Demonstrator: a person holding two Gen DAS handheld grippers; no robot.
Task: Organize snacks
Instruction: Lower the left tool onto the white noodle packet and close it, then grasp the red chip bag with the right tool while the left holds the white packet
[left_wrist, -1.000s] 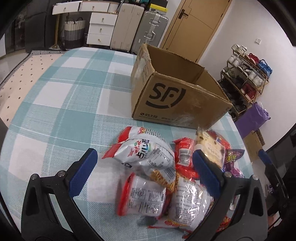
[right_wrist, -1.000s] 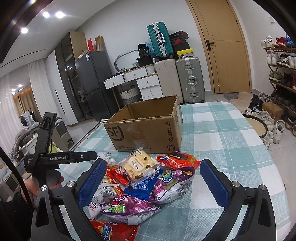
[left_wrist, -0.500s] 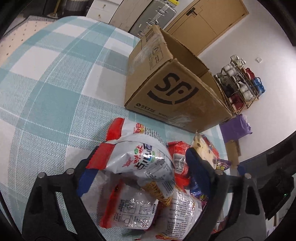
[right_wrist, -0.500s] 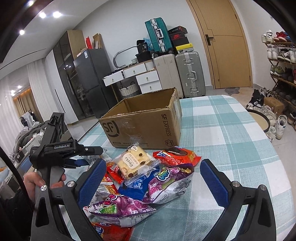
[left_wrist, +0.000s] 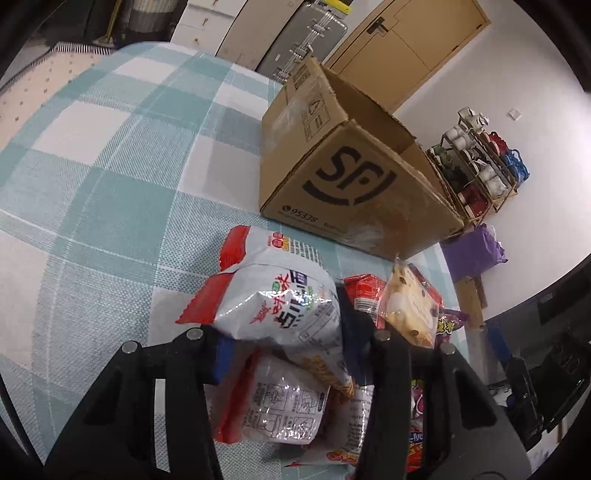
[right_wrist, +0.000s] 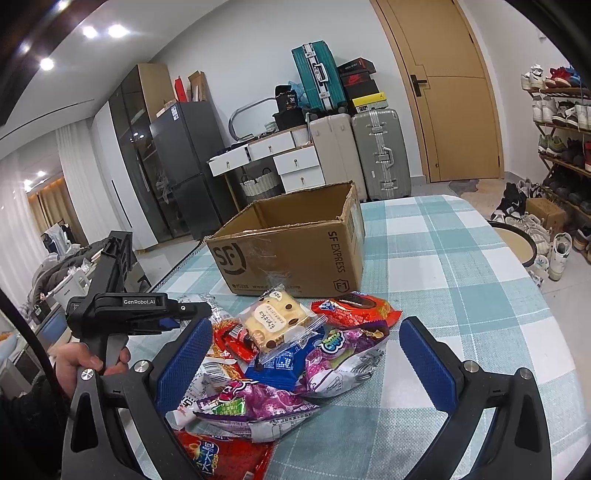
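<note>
The left hand-held gripper (left_wrist: 286, 341) clamps a white noodle bag (left_wrist: 280, 299). The right hand-held gripper (right_wrist: 301, 363) hangs wide over the snack pile (right_wrist: 295, 354) before the box (right_wrist: 291, 251).

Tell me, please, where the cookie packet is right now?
In the right wrist view, the cookie packet lies atop the snack pile, just in front of the cardboard box, beside the red packet.

Both wrist views face the cardboard box (left_wrist: 354, 184) (right_wrist: 291, 247) close, from opposite sides.
</note>
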